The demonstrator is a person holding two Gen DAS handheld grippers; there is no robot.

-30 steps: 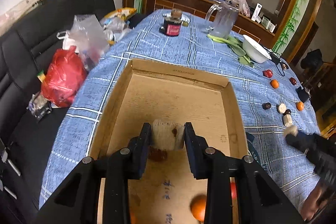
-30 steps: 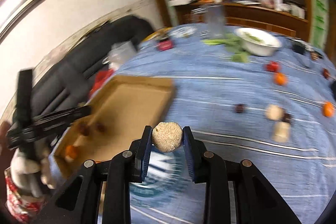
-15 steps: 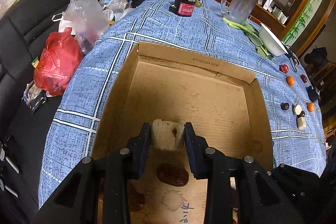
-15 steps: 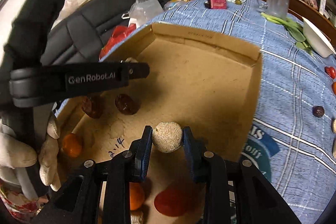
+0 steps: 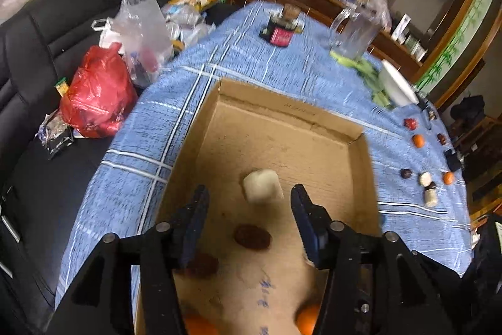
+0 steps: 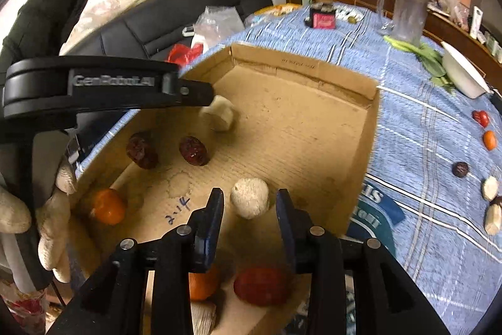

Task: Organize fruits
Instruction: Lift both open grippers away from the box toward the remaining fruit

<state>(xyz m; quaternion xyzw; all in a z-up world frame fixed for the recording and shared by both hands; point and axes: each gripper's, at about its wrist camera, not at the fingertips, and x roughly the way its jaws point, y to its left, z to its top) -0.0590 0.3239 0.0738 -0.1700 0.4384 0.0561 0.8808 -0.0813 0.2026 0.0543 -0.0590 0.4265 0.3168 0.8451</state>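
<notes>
An open cardboard box [image 5: 291, 112] [image 6: 301, 62] lies on the blue checked tablecloth. My left gripper [image 5: 249, 193] hangs over it with its jaws opening; a pale white chunk [image 5: 262, 186] [image 6: 218, 115] sits loose between and beyond the pads, untouched. My right gripper [image 6: 250, 197] is also opening, and a round pale fruit [image 6: 250, 201] sits between its pads with gaps on both sides. In the box lie two dark red dates [image 6: 193, 150] [image 5: 252, 236], oranges [image 6: 108, 206] and a red fruit [image 6: 262, 286].
Several loose fruits [image 5: 418, 141] [image 6: 489, 140] lie on the cloth right of the box. A glass pitcher [image 5: 357, 33], a white bowl [image 5: 397, 83] and a small jar [image 5: 280, 32] stand farther back. A red bag [image 5: 94, 96] rests on the black sofa at left. A gloved hand [image 6: 53, 209] holds the left gripper.
Both grippers have opened and let go of their pale pieces, which now sit in the box. The right gripper came from over the cloth to over the box.
</notes>
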